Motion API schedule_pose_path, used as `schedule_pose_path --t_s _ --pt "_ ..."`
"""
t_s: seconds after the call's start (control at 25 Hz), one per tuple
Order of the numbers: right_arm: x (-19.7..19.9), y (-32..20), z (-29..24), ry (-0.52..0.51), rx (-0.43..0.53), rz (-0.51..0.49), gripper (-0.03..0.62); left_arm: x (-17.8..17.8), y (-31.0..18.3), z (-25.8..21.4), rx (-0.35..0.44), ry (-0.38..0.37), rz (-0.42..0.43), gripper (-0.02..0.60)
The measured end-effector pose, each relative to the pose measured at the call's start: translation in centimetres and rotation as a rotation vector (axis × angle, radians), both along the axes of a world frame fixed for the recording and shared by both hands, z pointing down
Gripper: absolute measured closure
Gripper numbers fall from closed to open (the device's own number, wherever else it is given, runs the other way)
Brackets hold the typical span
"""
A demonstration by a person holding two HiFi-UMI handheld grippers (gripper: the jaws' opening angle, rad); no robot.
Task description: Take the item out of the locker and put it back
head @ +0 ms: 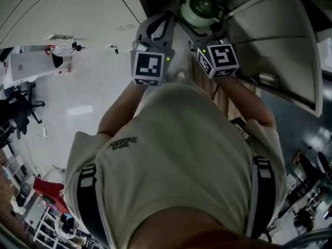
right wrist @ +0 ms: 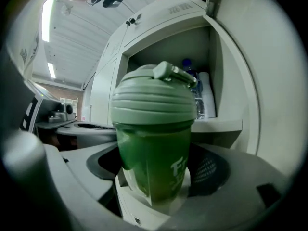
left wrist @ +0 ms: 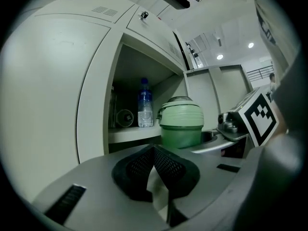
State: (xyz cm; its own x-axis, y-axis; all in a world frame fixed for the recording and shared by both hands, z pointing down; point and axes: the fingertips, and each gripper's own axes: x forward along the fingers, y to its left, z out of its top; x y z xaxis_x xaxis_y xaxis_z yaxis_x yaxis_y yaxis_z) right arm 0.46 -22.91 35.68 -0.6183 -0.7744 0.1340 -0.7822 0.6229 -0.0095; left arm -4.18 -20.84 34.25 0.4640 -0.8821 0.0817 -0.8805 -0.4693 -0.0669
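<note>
A green shaker cup with a pale green lid (right wrist: 153, 129) stands upright between the jaws of my right gripper (right wrist: 154, 177), which is shut on it. The cup (head: 202, 8) is held just in front of the open locker compartment (right wrist: 192, 47). From the left gripper view the cup (left wrist: 180, 121) shows to the right of the compartment (left wrist: 139, 76). My left gripper (left wrist: 155, 153) is shut with its pads together and nothing in them. In the head view it (head: 158, 27) is held up just left of the cup, beside my right gripper (head: 210, 32).
Inside the compartment stand a clear water bottle with a blue cap (left wrist: 145, 105) and a round glass jar (left wrist: 124, 118); a white roll (right wrist: 208, 97) leans at the back. The open locker door (head: 282, 45) hangs to the right. Closed locker doors (left wrist: 48, 85) are on the left.
</note>
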Motion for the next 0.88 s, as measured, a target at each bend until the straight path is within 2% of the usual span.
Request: schedule_pose_path --t_s 0.2,0.88 --pt "0.1 -1.1 2.1 0.021 -0.021 0.025 0.191 -0.3 -0.9 1.7 -0.035 -0.007 -0.016 0.567" --pt "-0.9 -4.7 9.0 0.081 -0.068 0.071 0.191 -0.5 -2.8 6.9 -0.081 -0.007 -0.029 0.568"
